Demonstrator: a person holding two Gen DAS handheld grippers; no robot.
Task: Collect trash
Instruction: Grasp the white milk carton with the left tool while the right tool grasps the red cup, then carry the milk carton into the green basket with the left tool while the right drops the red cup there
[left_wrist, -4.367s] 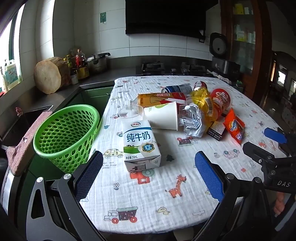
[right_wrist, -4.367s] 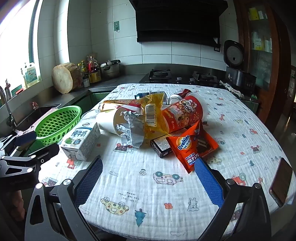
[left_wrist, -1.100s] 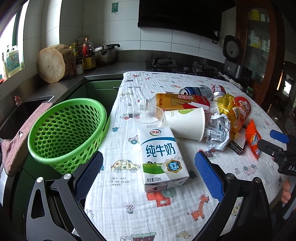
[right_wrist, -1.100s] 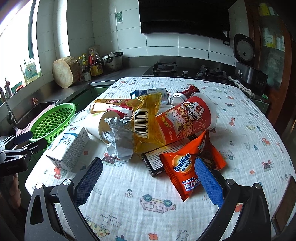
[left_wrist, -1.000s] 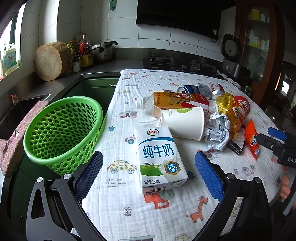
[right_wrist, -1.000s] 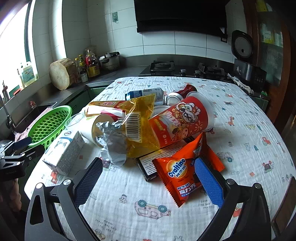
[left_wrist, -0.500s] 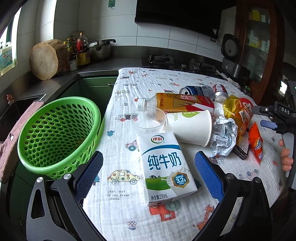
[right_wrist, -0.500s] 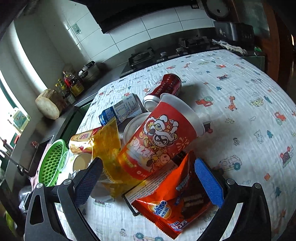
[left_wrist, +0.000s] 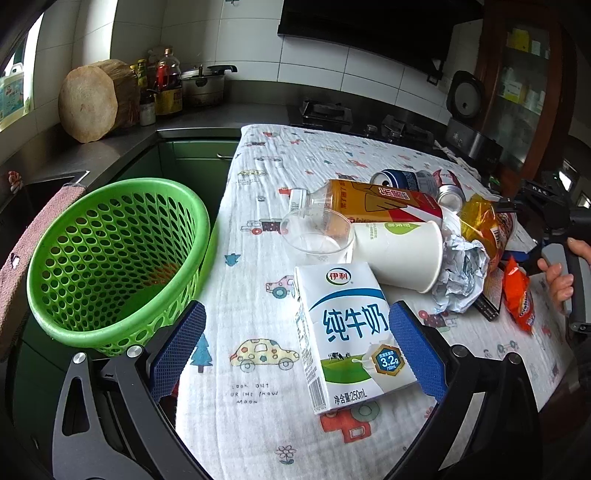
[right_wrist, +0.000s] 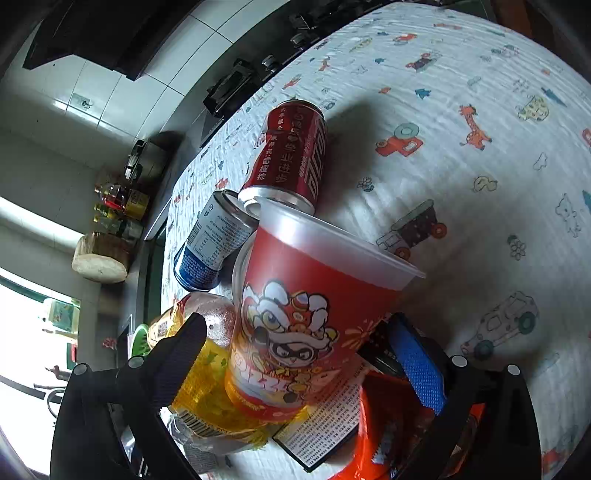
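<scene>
The cartoon-print cloth covers the surface (left_wrist: 258, 177); a milk carton (left_wrist: 347, 332) lies near its front edge, cans, cups and wrappers heaped behind.

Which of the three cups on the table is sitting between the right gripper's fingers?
The red cartoon-printed cup, lying tilted on the trash pile. The white paper cup and the clear plastic cup lie further left, by the milk carton.

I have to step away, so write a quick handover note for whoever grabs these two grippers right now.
Left gripper: jaws open, empty, around the milk carton, not closed.
Right gripper: jaws open, either side of the red printed cup, no grip yet.
Green basket sits at the table's left edge, no trash visible inside.
Done: nothing collected.
Left: carton, cup, white paper cup, red can, blue can, wrappers.
</scene>
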